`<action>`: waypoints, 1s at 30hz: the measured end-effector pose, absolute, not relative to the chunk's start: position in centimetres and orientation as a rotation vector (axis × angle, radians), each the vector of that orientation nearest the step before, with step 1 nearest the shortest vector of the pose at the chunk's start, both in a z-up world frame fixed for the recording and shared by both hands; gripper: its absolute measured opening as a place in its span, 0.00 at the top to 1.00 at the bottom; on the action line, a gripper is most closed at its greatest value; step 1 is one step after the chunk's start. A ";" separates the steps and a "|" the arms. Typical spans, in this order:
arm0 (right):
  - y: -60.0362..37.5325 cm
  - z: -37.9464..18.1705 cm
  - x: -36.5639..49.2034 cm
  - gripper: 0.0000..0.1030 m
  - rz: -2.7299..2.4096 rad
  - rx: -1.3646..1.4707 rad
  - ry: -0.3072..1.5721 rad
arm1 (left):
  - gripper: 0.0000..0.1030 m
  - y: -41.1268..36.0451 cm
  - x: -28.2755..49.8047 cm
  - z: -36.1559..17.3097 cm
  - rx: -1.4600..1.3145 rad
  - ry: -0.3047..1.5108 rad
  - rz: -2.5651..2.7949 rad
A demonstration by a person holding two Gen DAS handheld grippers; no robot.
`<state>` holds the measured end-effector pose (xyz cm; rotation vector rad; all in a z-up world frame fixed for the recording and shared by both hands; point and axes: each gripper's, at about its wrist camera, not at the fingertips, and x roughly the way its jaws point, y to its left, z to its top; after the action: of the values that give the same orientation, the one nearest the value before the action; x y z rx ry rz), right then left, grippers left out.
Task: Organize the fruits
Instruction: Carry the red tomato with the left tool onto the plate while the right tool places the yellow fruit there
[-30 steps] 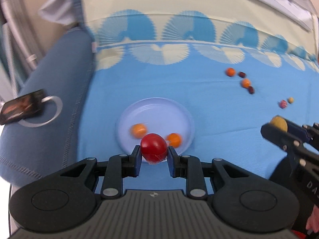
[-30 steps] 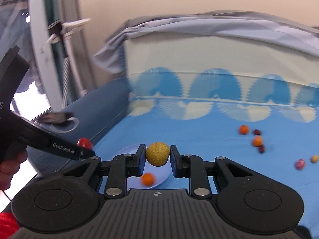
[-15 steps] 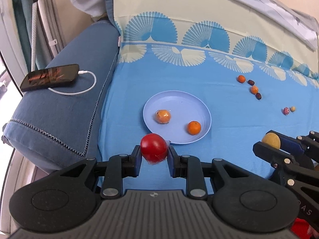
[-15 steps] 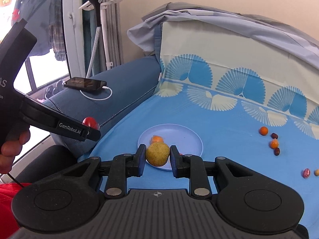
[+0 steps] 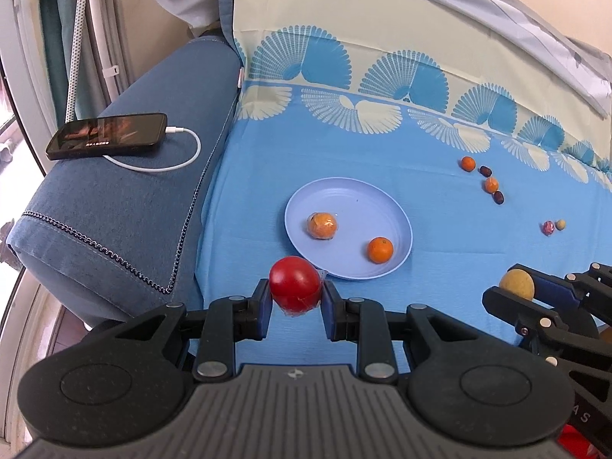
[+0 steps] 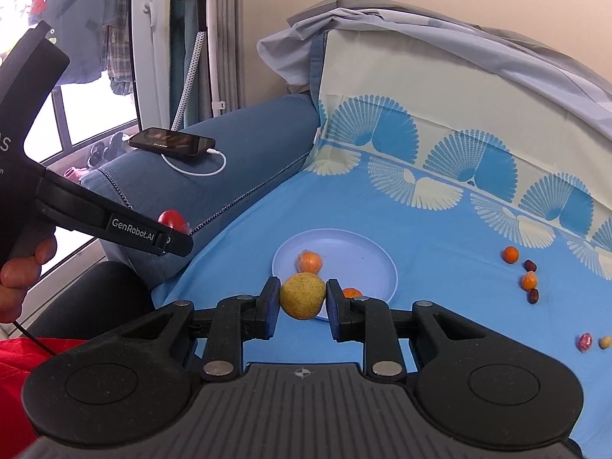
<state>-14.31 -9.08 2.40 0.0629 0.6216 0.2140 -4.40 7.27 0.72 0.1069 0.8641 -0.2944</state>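
Blue sofa seat covered with a blue fan-print sheet [image 5: 440, 206], armrest [image 5: 126, 206] on the left carrying a black phone [image 5: 109, 135] plugged into a white cable [image 5: 179, 153]; grey cloth [image 6: 440, 34] draped over the backrest, window and a white stand [image 6: 208, 19] behind the armrest in the right wrist view. Light blue plate [image 5: 344, 195] sits flat on the sheet near the armrest side, holding two oranges: a wrapped-looking one [image 5: 322, 225] toward the middle and a smaller one [image 5: 380, 249] near the right rim, apart from each other. Left gripper [image 5: 295, 298] is clamped on a red tomato [image 5: 295, 284], held above the sheet just short of the plate's near rim; a bit of clear film shows around the tomato. Right gripper [image 6: 302, 302] is closed on a yellow-brown round fruit [image 6: 302, 295], held off the sheet near the plate's near edge; same fruit shows at the right of the left wrist view [image 5: 516, 285]. Loose on the sheet well right of the plate: two small oranges [image 5: 467, 163] [image 5: 491, 184] with two dark dates [image 5: 485, 170] [image 5: 498, 197] in a short line, then farther right a small red-pink fruit [image 5: 548, 227] just beside a small tan one [image 5: 560, 224]. Person's left hand [image 6: 23, 267] grips the left tool handle at the left edge of the right wrist view.
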 end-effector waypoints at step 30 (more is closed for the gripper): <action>-9.7 -1.4 -6.2 0.74 0.202 0.108 0.736 | 0.71 4.2 4.4 -2.4 0.119 0.964 -0.322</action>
<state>-6.19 -9.73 -1.36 0.1081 0.7363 0.2022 4.40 4.20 -2.36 0.1194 0.9636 -0.3220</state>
